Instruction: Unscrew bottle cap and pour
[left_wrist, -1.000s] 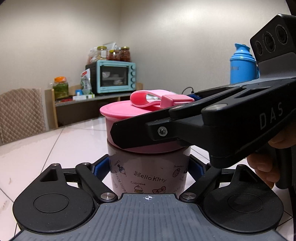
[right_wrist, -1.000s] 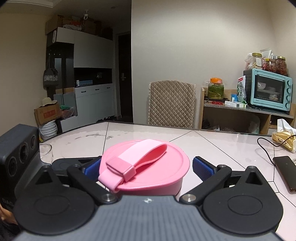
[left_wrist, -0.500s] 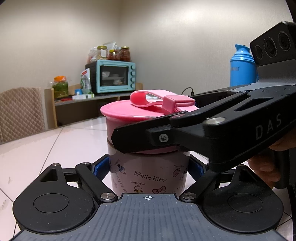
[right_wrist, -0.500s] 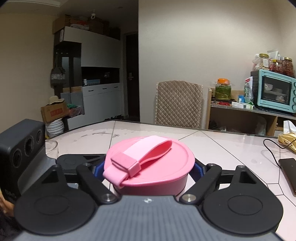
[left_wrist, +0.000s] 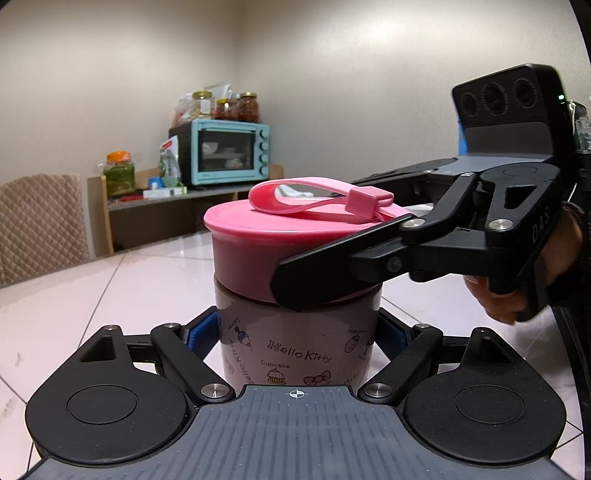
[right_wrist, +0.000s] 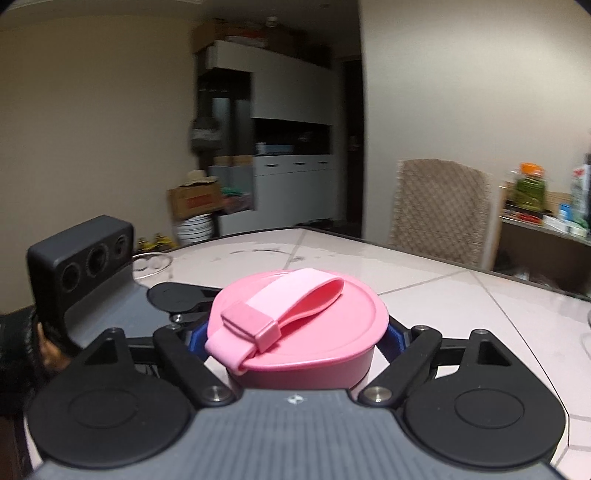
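Grippers clamped on bottle and cap

Your left gripper (left_wrist: 295, 332) sits low centre of the left wrist frame, jaws closed on the body of the bottle (left_wrist: 295, 350), blue pads pressed to both sides of the Hello Kitty print. The bottle stands upright on the white tiled table (left_wrist: 92, 295), mid-frame. Your right gripper (right_wrist: 295, 332) comes in from the right edge of that frame, jaws closed around the pink cap (right_wrist: 295, 332), which is still on the bottle. In the right wrist frame the cap fills the lower centre, its pink strap (right_wrist: 284, 306) lying across the top, blue pads tight on either side. Your hand (left_wrist: 517, 288) grips the right handle at the right edge. A teal oven (left_wrist: 225, 153) sits upper left of centre, background.
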